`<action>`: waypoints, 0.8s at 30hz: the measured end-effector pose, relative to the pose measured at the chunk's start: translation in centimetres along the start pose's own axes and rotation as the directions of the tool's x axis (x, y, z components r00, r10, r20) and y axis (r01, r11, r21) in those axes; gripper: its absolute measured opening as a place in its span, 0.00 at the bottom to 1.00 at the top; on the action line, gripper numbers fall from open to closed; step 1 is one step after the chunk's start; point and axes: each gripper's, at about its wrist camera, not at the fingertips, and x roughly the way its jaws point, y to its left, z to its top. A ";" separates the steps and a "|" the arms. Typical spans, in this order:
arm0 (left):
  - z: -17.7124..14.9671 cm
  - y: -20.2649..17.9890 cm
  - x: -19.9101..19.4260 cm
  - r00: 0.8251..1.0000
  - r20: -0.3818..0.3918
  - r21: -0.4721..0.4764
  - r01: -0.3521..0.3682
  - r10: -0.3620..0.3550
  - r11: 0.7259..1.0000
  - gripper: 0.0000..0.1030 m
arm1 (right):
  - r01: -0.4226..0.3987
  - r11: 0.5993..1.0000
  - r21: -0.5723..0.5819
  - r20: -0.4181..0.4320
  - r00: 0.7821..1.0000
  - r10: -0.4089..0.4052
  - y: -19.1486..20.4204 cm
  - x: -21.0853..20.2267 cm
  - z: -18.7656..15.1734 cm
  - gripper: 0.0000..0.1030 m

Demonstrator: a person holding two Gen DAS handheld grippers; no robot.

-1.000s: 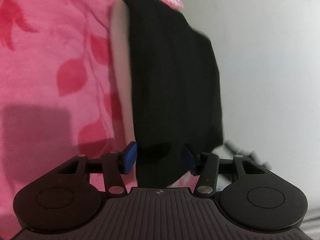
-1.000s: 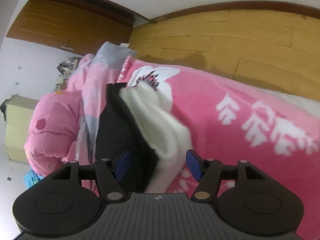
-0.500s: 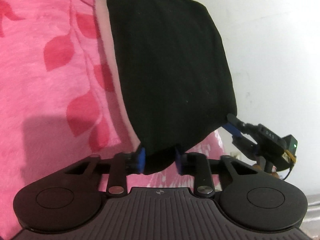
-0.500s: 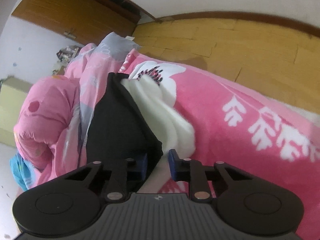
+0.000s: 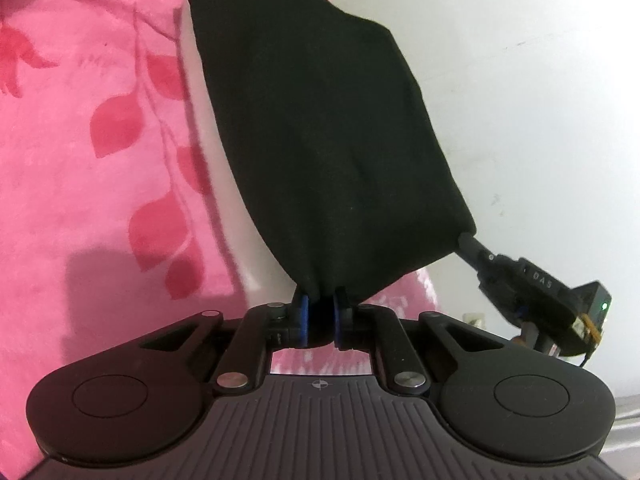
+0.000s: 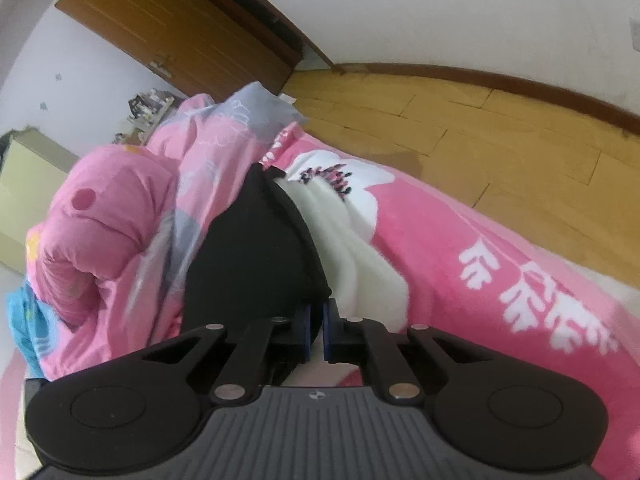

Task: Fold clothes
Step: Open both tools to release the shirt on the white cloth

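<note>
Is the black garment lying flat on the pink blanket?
No, the black garment is lifted, pinched by the left gripper.

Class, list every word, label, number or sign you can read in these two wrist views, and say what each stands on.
"DAS": pale letters on the black body of the right gripper, seen in the left wrist view; the first letter is blurred and may read otherwise.
The small round mark on each gripper's ribbed base is a symbol, not text.
Nothing else carries readable writing.
</note>
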 end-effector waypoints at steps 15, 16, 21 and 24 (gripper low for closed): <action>0.0 1.0 2.0 1.000 -0.002 0.016 -0.022 0.022 1.000 0.10 | 0.119 0.970 -0.211 0.070 0.992 -0.107 2.2 0.3 0.0 0.05; -0.3 1.4 1.8 1.000 -0.004 0.010 -0.021 0.021 1.000 0.12 | 0.144 0.965 -0.218 0.057 0.989 -0.134 1.9 0.9 -0.2 0.05; -0.3 2.2 1.0 0.998 -0.012 0.004 -0.066 0.066 0.998 0.38 | 0.240 0.953 -0.185 0.084 0.970 -0.228 1.1 1.4 -0.1 0.07; -0.3 2.5 -0.9 0.995 0.015 0.006 -0.102 0.102 0.995 0.38 | 0.284 0.943 -0.174 0.157 0.953 -0.259 1.6 0.4 0.2 0.07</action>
